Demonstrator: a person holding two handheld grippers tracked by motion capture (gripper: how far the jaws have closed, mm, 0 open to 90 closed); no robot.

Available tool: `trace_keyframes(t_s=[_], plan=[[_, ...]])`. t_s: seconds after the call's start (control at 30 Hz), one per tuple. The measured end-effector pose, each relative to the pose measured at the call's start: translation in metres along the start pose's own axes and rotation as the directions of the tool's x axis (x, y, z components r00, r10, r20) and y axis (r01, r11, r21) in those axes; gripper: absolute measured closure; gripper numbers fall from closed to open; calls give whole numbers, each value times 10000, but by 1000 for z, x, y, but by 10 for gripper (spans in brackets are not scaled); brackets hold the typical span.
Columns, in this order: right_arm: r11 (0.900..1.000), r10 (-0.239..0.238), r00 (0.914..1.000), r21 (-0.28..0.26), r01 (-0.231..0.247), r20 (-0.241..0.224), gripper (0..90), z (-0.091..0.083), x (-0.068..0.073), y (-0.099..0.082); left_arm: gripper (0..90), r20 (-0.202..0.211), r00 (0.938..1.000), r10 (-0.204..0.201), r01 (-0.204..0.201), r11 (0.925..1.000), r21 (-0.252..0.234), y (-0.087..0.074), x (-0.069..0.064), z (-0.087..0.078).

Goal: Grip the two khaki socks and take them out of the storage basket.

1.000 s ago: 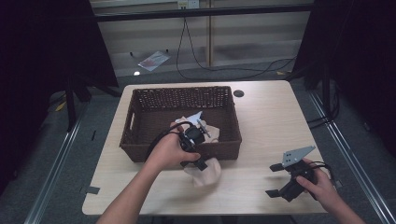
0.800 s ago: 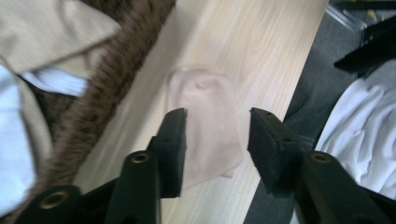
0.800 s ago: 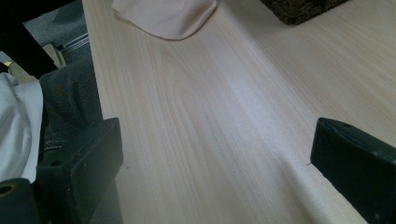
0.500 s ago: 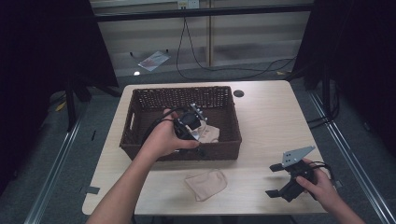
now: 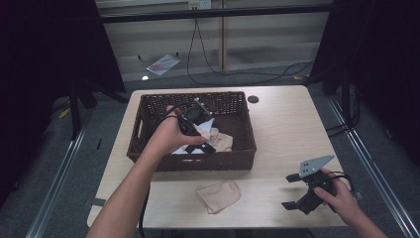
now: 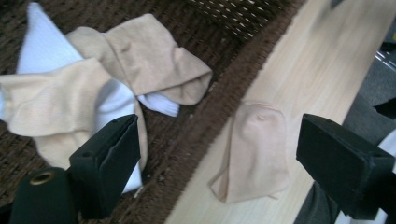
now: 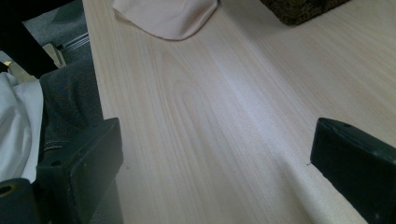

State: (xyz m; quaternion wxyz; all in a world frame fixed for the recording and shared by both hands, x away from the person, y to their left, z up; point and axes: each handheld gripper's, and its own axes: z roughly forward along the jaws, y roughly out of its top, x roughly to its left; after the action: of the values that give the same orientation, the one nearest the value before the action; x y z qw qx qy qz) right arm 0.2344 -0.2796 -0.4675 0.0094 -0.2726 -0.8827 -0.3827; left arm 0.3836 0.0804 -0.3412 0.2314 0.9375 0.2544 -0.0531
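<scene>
The left hand-held gripper (image 5: 196, 130) has moved deeper over the wicker basket (image 5: 244, 151), jaws wide apart and empty above beige and white socks (image 6: 88, 88). One beige sock (image 5: 218, 196) lies on the counter (image 5: 282, 129) just outside. The right hand-held gripper (image 5: 297, 191) rests open near the counter's edge.

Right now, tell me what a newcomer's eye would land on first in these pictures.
First the dark wicker basket at the table's middle, with the left gripper held open above the beige and white socks piled inside it. Next, a single beige sock lying alone on the light wooden table in front of the basket. The right gripper rests open at the table's near right corner.
</scene>
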Motion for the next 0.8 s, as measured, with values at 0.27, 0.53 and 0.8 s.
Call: trace_keyframes(t_s=[0.27,0.53,0.8], plan=[[10000,-53,10000,14,53,-9,24,0,0,0,114,-263,9993,-255,258,9996,94,3,17,6],[10000,-53,10000,1,53,-64,24,1,0,0,113,-401,9982,-452,458,9989,136,5,32,15],[10000,-26,10000,-16,26,-41,24,0,0,0,116,-635,9949,-780,783,9969,15,3,49,25]])
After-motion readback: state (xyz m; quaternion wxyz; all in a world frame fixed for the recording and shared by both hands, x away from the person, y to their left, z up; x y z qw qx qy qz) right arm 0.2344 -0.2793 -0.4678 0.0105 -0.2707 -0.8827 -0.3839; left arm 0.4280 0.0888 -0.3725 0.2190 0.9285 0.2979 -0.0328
